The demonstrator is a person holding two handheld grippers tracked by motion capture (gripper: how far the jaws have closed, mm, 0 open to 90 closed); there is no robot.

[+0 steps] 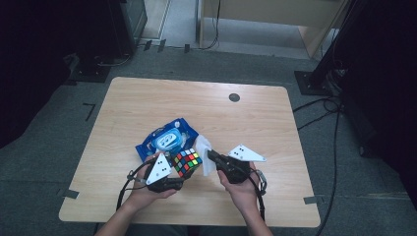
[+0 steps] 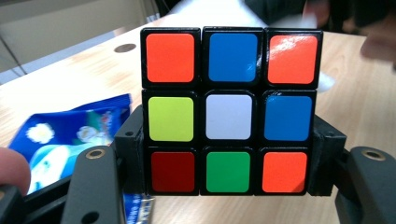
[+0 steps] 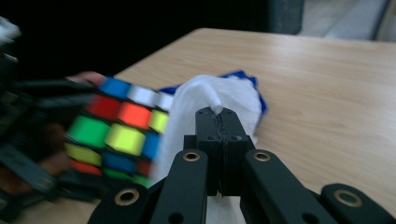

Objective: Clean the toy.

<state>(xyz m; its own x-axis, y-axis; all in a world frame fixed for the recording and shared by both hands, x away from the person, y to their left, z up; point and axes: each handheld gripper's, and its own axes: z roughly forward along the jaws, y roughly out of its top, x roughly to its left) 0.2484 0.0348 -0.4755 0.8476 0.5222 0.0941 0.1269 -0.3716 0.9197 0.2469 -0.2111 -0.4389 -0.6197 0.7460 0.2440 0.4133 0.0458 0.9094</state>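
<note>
A scrambled colour cube (image 1: 187,162) (image 2: 231,109) (image 3: 116,133) is clamped between the jaws of my left gripper (image 1: 183,169) (image 2: 229,158), held just above the table near its front edge. My right gripper (image 1: 210,155) (image 3: 220,122) is shut on a white wet wipe (image 1: 205,156) (image 3: 205,105), which hangs crumpled around its tips right beside the cube's right side. In the left gripper view the wipe (image 2: 219,11) shows blurred behind the cube's top. A blue wipes pack (image 1: 166,140) (image 2: 70,135) (image 3: 243,79) lies flat on the table just beyond the cube.
The light wooden table (image 1: 246,123) has a small dark round grommet (image 1: 234,97) at its far middle. Dark stands and cables (image 1: 324,105) sit on the floor to the right and back left. A person's hands hold both grippers at the front edge.
</note>
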